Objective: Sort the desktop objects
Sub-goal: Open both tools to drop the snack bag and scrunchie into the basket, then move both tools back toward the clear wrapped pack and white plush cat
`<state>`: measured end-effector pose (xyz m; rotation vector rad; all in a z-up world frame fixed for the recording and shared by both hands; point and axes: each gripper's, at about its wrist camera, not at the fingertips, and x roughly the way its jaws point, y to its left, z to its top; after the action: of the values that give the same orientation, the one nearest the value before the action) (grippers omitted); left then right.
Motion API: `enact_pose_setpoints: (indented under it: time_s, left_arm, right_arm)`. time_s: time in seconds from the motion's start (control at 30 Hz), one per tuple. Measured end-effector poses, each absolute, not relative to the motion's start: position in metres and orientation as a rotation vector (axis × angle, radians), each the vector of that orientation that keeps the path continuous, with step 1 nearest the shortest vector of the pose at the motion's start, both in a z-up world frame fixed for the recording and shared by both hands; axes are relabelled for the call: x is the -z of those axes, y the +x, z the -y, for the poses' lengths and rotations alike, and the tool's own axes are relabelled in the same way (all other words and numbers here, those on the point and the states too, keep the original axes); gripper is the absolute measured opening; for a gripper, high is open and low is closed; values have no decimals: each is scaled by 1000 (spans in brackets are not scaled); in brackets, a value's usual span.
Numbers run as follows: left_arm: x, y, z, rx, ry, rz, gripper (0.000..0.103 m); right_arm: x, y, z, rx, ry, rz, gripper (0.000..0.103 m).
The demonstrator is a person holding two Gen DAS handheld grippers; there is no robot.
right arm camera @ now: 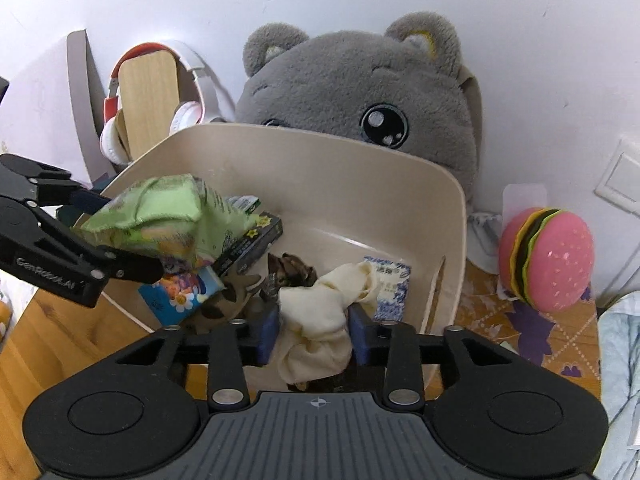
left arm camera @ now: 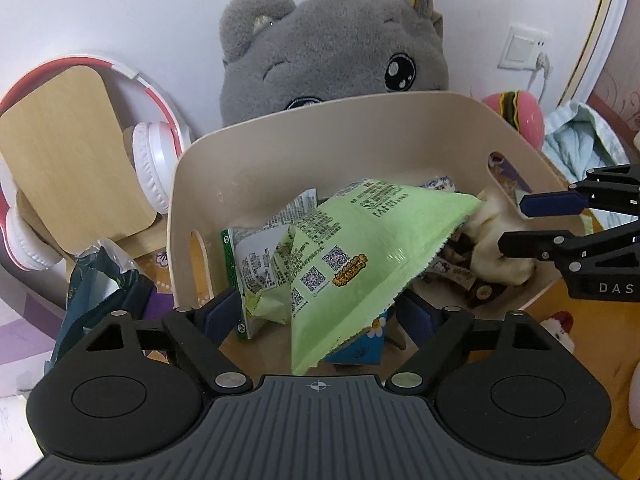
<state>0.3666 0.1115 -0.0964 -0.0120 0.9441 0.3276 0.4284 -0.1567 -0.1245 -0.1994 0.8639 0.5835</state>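
A beige plastic bin [left arm camera: 320, 136] [right arm camera: 340, 168] holds snack packets, a dark box [right arm camera: 256, 240] and a blue-white packet [right arm camera: 390, 284]. My left gripper [left arm camera: 320, 316] has its jaws apart around a light green snack bag [left arm camera: 360, 248] [right arm camera: 168, 216] that lies over the bin's contents; its fingers do not press it. My right gripper [right arm camera: 316, 332] is shut on a cream cloth [right arm camera: 320, 320] [left arm camera: 496, 236] at the bin's right side. The right gripper also shows in the left wrist view [left arm camera: 516, 224], and the left gripper in the right wrist view [right arm camera: 120, 236].
A big grey plush bear [left arm camera: 336, 48] [right arm camera: 360, 92] leans on the wall behind the bin. Red-white headphones [left arm camera: 152, 164] hang on a wooden stand [left arm camera: 68, 152] at the left. A pink burger toy [right arm camera: 548, 256] and light blue cloth [left arm camera: 580, 136] lie at the right.
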Motion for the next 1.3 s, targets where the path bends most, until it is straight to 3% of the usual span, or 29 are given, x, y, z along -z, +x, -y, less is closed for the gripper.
enact_pose_setpoints:
  time_s: [0.23, 0.33, 0.47, 0.9, 1.3]
  left_arm:
    - [82, 351, -99, -294, -11, -897, 90]
    - [76, 343, -92, -270, -7, -883, 90]
    - [70, 335, -84, -257, -3, -868, 90]
    - [73, 309, -59, -51, -2, -921, 90]
    - [121, 292, -13, 118, 106, -1079, 90]
  right_arm:
    - [108, 421, 165, -573, -183, -815, 77]
    - [101, 413, 172, -570, -174, -789, 81]
    - [92, 405, 182, -563, -168, -763, 94]
    - [89, 372, 212, -658, -250, -752, 102]
    - [130, 349, 216, -839, -456, -860, 103]
